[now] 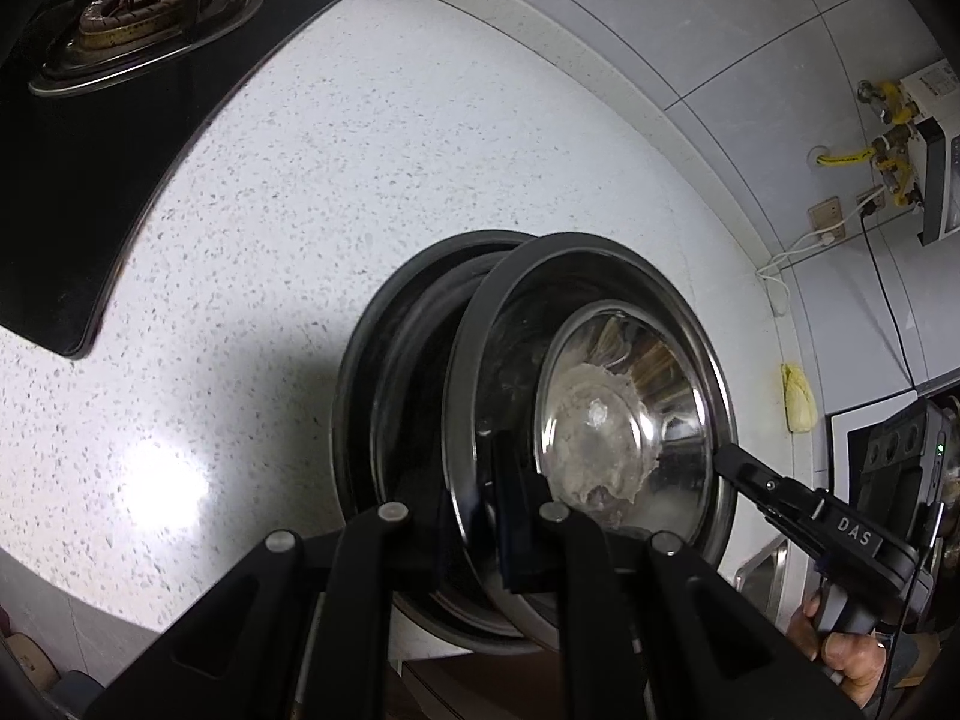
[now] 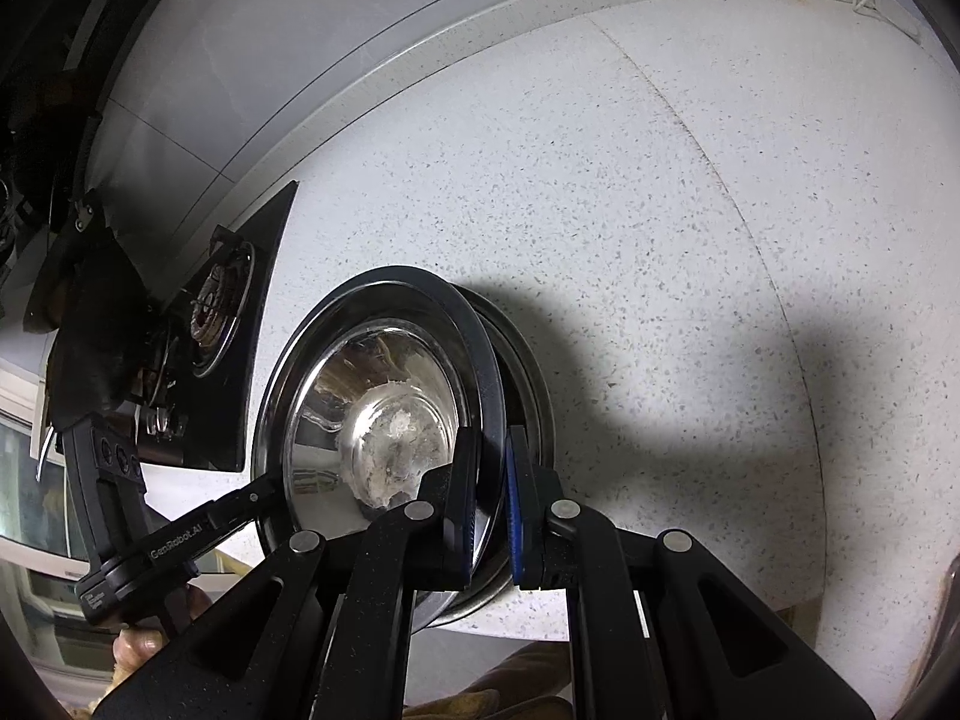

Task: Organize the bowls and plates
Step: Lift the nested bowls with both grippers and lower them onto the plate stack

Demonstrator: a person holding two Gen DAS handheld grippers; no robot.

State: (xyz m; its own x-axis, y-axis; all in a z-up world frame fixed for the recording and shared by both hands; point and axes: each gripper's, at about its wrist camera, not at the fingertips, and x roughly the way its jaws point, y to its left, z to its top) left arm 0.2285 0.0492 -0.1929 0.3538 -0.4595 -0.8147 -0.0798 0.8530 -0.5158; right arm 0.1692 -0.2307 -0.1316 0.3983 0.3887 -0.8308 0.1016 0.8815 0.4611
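A shiny steel plate [image 1: 600, 396] with a pale smear of food in its middle is held tilted over a second steel plate [image 1: 384, 372] that lies on the speckled white counter [image 1: 252, 228]. My left gripper [image 1: 480, 498] is shut on the upper plate's near rim. My right gripper [image 2: 492, 498] is shut on the opposite rim of the same plate [image 2: 372, 396]; it also shows in the left wrist view [image 1: 729, 459]. The lower plate [image 2: 534, 372] peeks out behind the upper one. The left gripper [image 2: 270, 483] shows at the plate's left edge in the right wrist view.
A black gas hob with a burner [image 1: 138, 6] sits at the counter's far left. A tiled wall [image 1: 690, 30] runs behind, with yellow gas pipes [image 1: 888, 138], a socket and cables at the right. A yellow cloth [image 1: 798, 396] lies near the wall.
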